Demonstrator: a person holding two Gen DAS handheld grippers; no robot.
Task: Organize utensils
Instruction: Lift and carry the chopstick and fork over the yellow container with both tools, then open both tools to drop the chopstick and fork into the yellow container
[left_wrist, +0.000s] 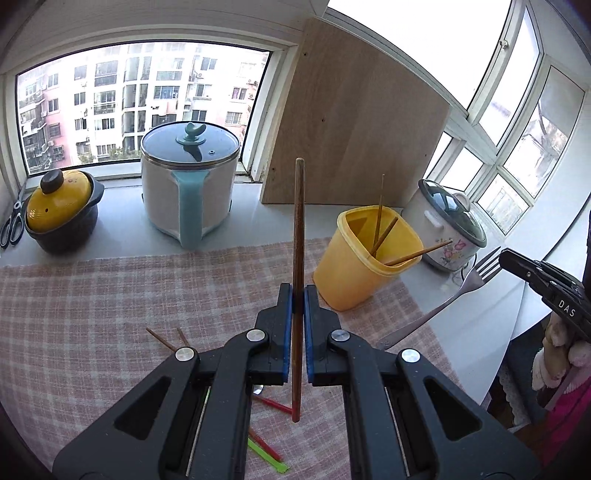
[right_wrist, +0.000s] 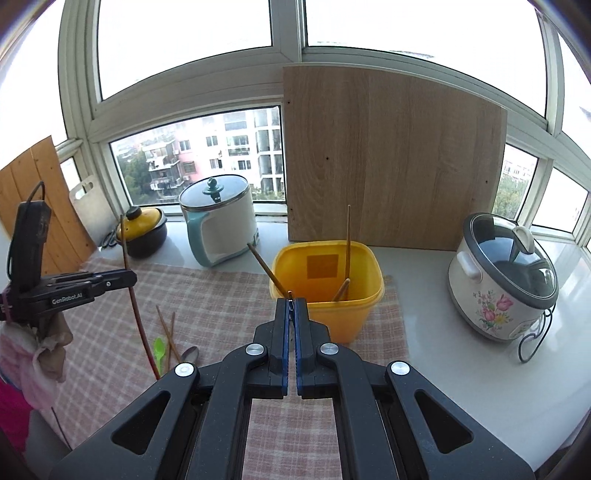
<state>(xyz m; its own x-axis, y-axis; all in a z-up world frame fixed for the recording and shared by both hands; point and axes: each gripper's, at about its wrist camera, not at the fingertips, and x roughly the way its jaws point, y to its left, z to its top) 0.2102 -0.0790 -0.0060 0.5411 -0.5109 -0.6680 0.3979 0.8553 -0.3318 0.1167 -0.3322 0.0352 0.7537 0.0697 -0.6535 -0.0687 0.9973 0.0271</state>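
Left tongs (left_wrist: 298, 295) pinching a chopstick (left_wrist: 298, 229) upright, right tongs (right_wrist: 291, 308) pinching a fork (left_wrist: 448, 295), tines up.

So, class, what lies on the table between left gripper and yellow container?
Only bare checked cloth separates left gripper and yellow container, per left wrist view.

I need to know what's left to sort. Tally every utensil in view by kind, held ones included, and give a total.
Chopsticks: 6 (one in the left gripper, three in the yellow container, two on the cloth)
Fork: 1, in the right gripper
Metal spoon: 1
Plastic utensils: 3 (two red, one green)
Total: 11
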